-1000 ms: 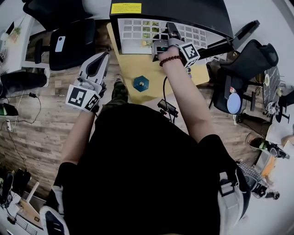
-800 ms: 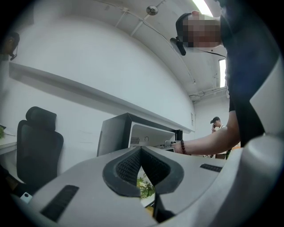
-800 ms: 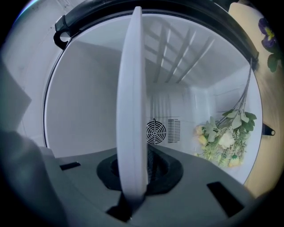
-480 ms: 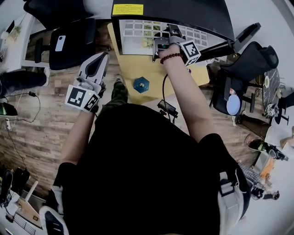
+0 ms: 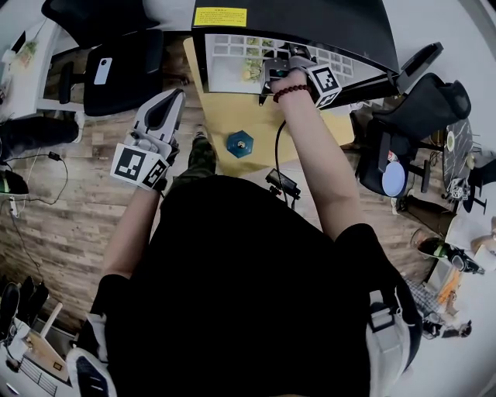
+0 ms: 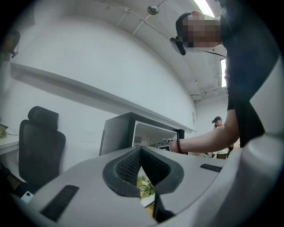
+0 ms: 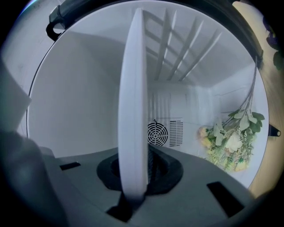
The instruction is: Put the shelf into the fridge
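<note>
Shelf (image 7: 133,111) is a white flat panel, seen edge-on in the right gripper view as a thin smooth rounded strip, with its open grid of slats fanning out toward the upper right. In the head view the shelf (image 5: 232,48) reads as a white lattice of square cells lying in the mouth of the fridge (image 5: 310,23), partly inside the cavity. Right gripper (image 7: 135,170) is clenched on the shelf's near edge, with dark ribbed pads on either side of it. From the head view the right gripper (image 5: 283,71) sits right at the fridge opening. The fridge has a black, glossy top with a yellow label. Its inner walls (image 7: 80,97) are plain matte white, with a round fan grille (image 7: 158,131) and vent slots on the back wall. Flowers (image 7: 228,142), pale blooms with green leaves, lie along the right side inside. Left gripper (image 6: 141,150) has its jaws pressed together with nothing between them. It is a grey plastic body with textured black pads. In the head view the left gripper (image 5: 174,97) hangs well apart from the fridge, over the wood-plank floor (image 5: 62,209). The fridge stands on a yellow table (image 5: 225,108), and a blue hexagonal object (image 5: 239,143) rests near the table's front edge.
</note>
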A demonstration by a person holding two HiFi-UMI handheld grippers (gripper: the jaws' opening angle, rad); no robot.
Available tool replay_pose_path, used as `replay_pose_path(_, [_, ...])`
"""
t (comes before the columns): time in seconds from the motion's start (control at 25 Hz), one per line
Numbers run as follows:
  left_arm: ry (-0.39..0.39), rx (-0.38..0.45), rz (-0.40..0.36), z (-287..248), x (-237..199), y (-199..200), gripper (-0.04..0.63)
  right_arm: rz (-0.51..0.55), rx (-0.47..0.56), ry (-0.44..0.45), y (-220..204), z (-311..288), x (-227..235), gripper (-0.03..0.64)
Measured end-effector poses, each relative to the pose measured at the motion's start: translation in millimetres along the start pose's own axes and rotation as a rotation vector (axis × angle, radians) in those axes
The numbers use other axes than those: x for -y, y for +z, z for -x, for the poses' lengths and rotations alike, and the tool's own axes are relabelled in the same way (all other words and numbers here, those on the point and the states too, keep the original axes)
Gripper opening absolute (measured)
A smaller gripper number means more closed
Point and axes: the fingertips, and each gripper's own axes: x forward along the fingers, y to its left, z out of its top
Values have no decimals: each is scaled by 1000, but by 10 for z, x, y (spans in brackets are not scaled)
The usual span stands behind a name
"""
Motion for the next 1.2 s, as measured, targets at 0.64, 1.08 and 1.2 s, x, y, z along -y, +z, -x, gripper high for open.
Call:
replay_pose_path(0.64, [4, -2, 8, -21, -72, -21, 18, 5, 2, 9, 33, -169, -14, 54])
replay_pose_path(1.08, [-60, 4, 22, -322, 86, 24, 18, 60, -198, -31, -399, 596, -32, 36])
replay_pose_path(1.2, [-83, 9, 22, -348, 171, 32, 18, 204, -294, 23, -501, 927, -39, 8])
